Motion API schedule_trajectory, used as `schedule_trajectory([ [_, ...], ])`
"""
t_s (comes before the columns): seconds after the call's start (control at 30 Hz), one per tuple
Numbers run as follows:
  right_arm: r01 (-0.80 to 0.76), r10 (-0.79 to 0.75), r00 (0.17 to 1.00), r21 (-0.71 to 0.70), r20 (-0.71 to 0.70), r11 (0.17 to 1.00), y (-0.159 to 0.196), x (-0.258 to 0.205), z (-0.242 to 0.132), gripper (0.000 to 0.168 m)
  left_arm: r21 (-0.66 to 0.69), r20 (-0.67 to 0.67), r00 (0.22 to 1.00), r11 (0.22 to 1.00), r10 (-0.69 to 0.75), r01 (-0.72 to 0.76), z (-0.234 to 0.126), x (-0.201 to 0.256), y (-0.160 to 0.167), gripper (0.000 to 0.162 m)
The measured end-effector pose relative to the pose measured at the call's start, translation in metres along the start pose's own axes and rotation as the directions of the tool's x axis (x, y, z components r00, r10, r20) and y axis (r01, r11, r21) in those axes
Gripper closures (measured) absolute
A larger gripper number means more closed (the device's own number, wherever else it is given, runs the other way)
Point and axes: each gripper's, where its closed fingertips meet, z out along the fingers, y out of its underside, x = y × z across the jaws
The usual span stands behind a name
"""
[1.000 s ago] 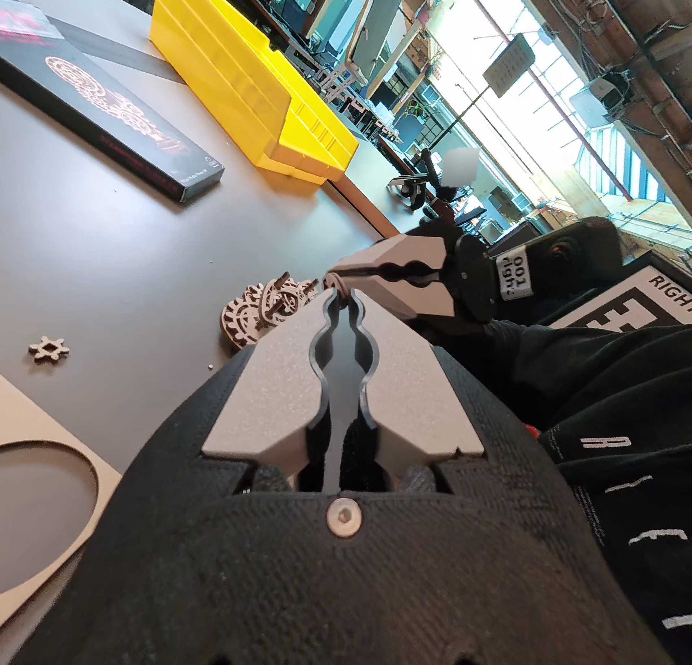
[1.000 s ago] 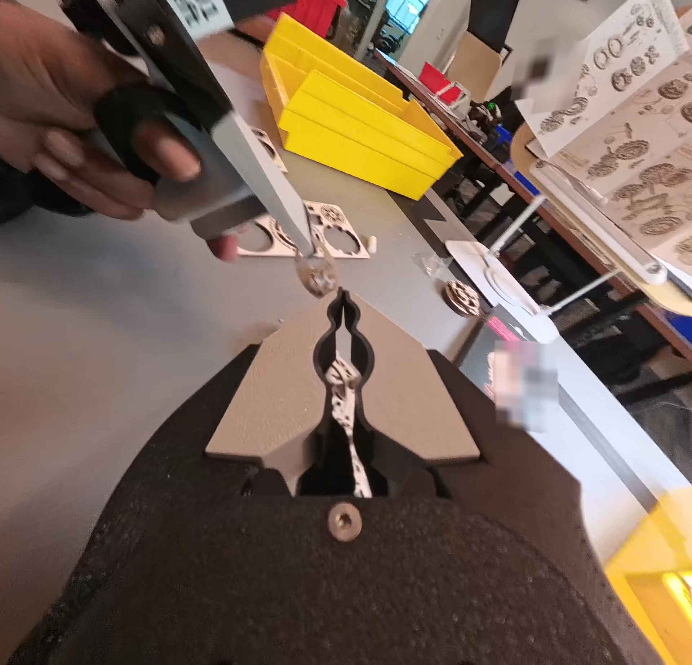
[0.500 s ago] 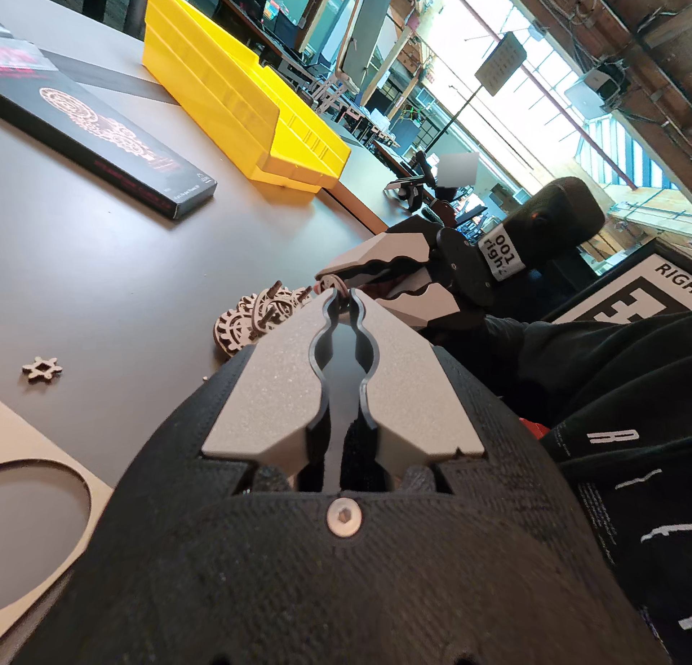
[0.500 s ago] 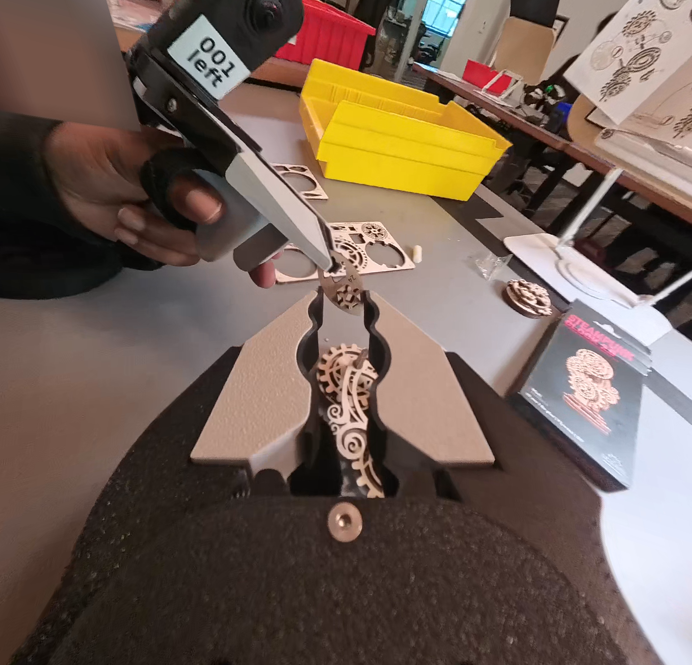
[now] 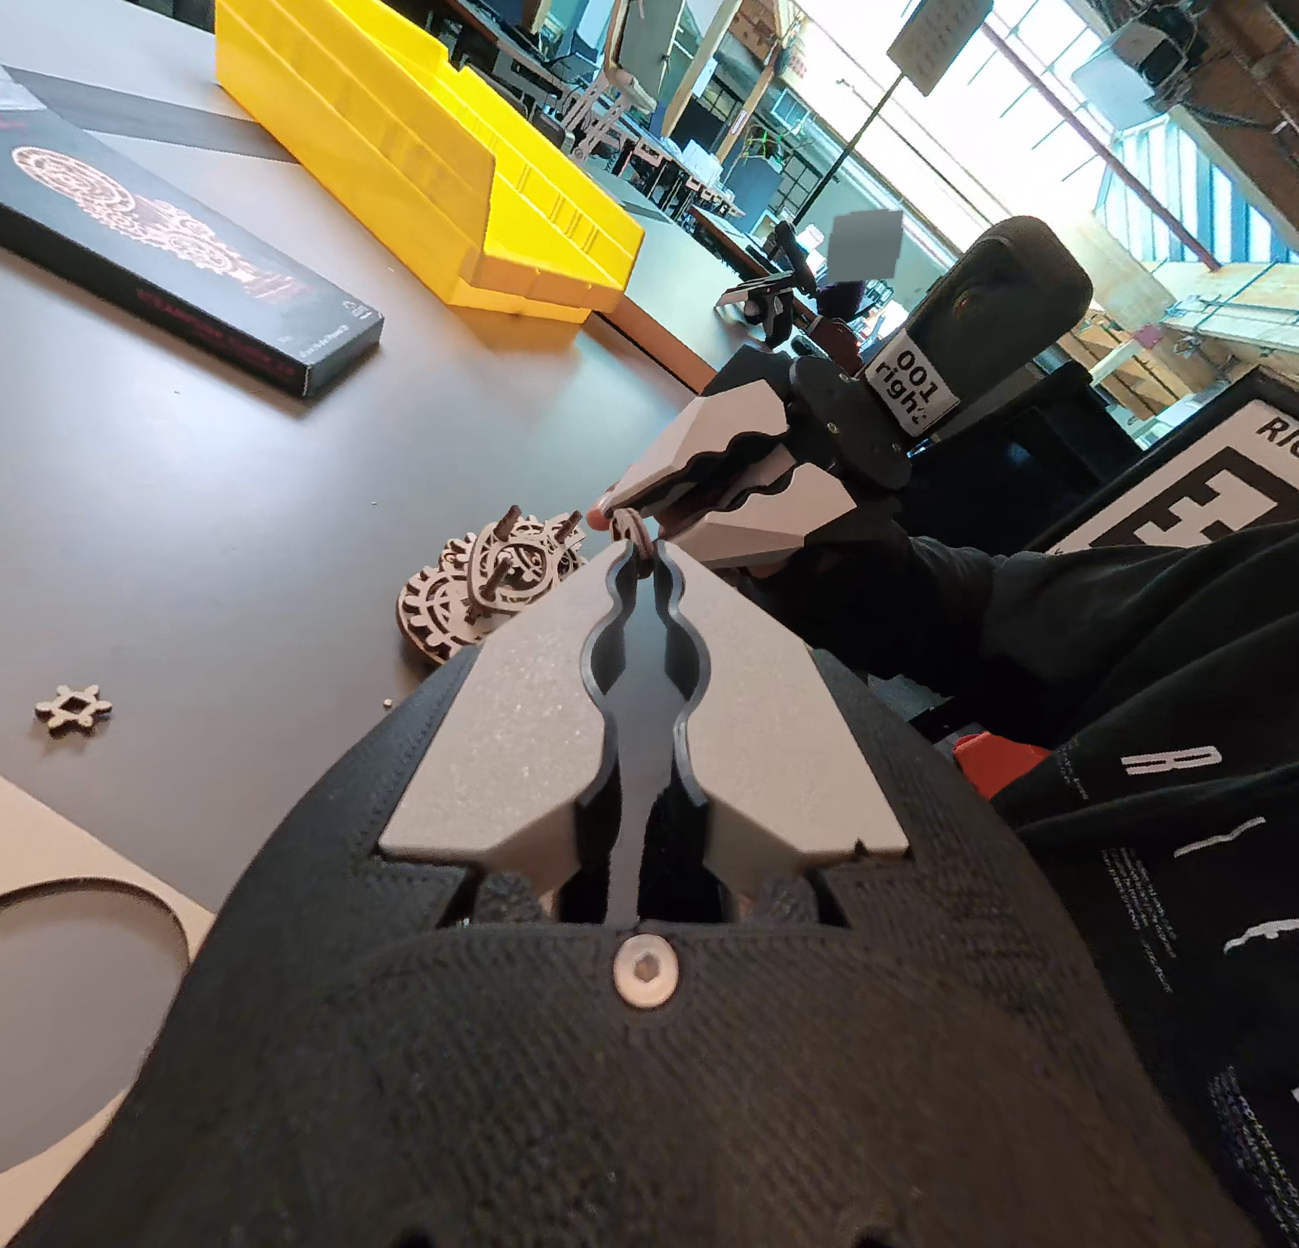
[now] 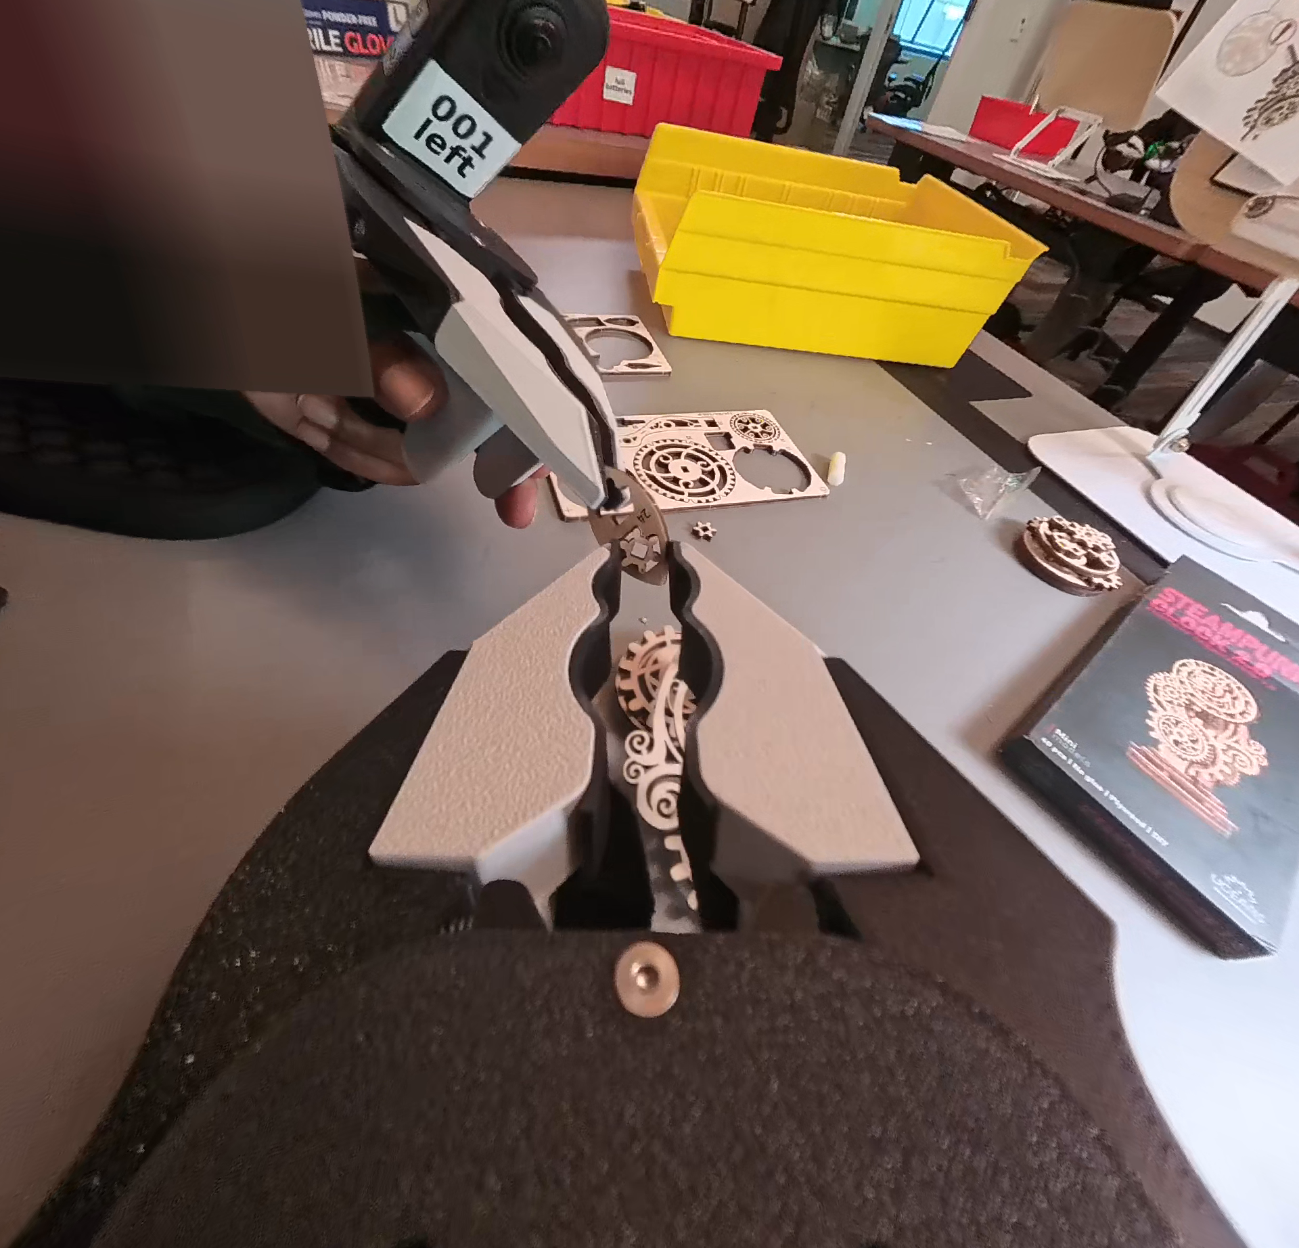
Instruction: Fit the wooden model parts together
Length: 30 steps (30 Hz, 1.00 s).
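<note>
My right gripper [image 6: 643, 557] is shut on the lower edge of a small round wooden disc [image 6: 636, 546] held above the table. My left gripper [image 5: 640, 546] is shut on a small wooden piece [image 6: 617, 504] at the top of that disc. It comes in from the upper left in the right wrist view [image 6: 608, 500]. The two grippers meet tip to tip, as the left wrist view shows of the right gripper [image 5: 622, 511]. A pale scroll-and-gear part [image 6: 657, 722] shows through the gap between the right fingers. I cannot tell if it is held or lies below.
A built gear assembly [image 5: 492, 581] sits on the grey table just left of the grippers. A small star piece [image 5: 74, 708], a black box [image 5: 176, 251] and a yellow bin [image 5: 422, 124] lie beyond. Punched wooden sheets [image 6: 710, 462] and a lamp base [image 6: 1125, 469] are farther off. Both grippers' tips are close together, under 4 cm apart.
The disc, first at the left gripper's tip above the right fingertips, now sits between them. The right fingers stand wider apart and the right gripper has swung to a more level view.
</note>
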Motion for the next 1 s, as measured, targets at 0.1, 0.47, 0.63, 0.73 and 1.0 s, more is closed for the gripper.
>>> schedule_trajectory([
  [0.1, -0.018, 0.018, 1.0, -0.002, 0.001, 1.0, -0.001, 0.001, -0.001, 0.157, -0.012, 0.004, 1.0, 1.0, -0.009, 0.009, 0.0, -0.001, 0.001, 0.16],
  [0.47, -0.273, 0.272, 0.957, -0.001, 0.101, 0.962, 0.004, 0.002, 0.001, 0.158, -0.044, -0.004, 0.992, 0.991, -0.125, 0.125, 0.0, -0.009, 0.009, 0.16],
  [0.63, -0.49, 0.475, 0.849, 0.009, 0.23, 0.872, 0.0, 0.0, 0.0, 0.157, -0.037, -0.036, 0.983, 0.984, -0.177, 0.176, -0.002, -0.009, 0.009, 0.16],
  [0.73, -0.682, 0.64, 0.673, -0.024, 0.37, 0.731, -0.005, -0.002, -0.005, 0.157, -0.029, -0.087, 0.971, 0.975, -0.221, 0.219, -0.003, -0.005, 0.008, 0.161],
  [1.0, -0.882, 0.787, 0.311, -0.146, 0.533, 0.448, -0.01, -0.004, -0.01, 0.157, -0.017, -0.156, 0.959, 0.971, -0.237, 0.237, -0.004, 0.0, 0.004, 0.161],
])
